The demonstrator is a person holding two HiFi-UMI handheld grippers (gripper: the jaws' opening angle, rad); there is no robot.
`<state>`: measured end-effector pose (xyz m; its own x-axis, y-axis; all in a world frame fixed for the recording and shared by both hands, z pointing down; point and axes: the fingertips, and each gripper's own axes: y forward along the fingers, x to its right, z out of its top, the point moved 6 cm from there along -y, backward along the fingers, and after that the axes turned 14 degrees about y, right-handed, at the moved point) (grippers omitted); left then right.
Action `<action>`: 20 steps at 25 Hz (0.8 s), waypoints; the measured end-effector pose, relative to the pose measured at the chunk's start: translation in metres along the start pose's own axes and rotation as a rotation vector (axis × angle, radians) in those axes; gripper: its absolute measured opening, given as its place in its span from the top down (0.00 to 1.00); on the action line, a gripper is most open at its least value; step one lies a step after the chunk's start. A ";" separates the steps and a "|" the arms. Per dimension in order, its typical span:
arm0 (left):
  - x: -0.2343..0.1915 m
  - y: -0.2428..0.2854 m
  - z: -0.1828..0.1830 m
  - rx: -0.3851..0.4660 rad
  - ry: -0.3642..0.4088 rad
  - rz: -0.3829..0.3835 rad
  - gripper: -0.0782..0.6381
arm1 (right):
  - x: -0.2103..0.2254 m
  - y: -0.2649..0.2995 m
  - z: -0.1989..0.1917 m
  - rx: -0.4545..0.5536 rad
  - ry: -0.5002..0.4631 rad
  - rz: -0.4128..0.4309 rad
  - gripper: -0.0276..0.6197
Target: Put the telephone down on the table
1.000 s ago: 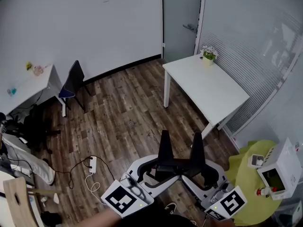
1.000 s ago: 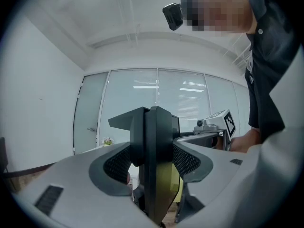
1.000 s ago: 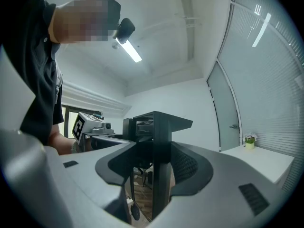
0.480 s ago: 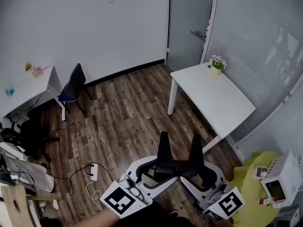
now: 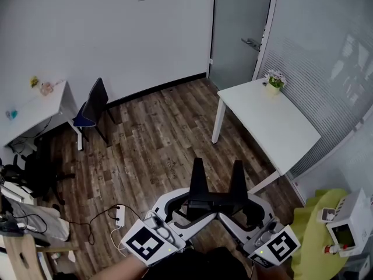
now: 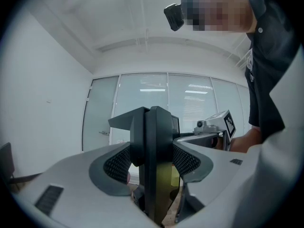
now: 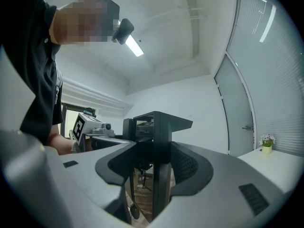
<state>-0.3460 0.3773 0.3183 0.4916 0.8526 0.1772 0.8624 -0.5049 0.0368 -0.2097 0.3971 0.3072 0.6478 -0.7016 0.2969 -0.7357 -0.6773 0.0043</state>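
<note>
Both grippers were up in front of the person, held close to the body over the wooden floor. The left gripper had its jaws pressed flat together with nothing between them, and its own view confirmed it: two black fingers meeting in one dark bar. The right gripper was the same, jaws together and empty.

And the telephone? It was nowhere to be made out in any view. Neither gripper carried it. The white counter over by the glass wall was well apart from the grippers and showed only a small flower pot at its far end. Low on the right, a yellow-green counter carried a white box with a little screen and some small items beside it, too small to identify.

By my reading, the task had not visibly begun. Nothing was in hand and no telephone lay on the white counter. Finding it, taking hold and setting it down all appeared to remain.
</note>
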 end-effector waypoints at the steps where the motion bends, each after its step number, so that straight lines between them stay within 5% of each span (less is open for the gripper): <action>1: -0.003 0.000 0.000 -0.003 -0.004 0.001 0.52 | 0.001 0.003 0.001 -0.003 -0.002 0.001 0.60; 12: -0.048 0.005 -0.004 -0.005 -0.014 0.057 0.52 | 0.020 0.050 0.015 -0.012 -0.003 0.057 0.60; 20: -0.099 0.050 -0.013 -0.015 0.007 0.102 0.52 | 0.079 0.091 0.033 -0.005 -0.004 0.119 0.60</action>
<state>-0.3528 0.2663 0.3155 0.5760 0.7957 0.1876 0.8059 -0.5911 0.0327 -0.2189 0.2726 0.2997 0.5566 -0.7777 0.2922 -0.8083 -0.5882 -0.0258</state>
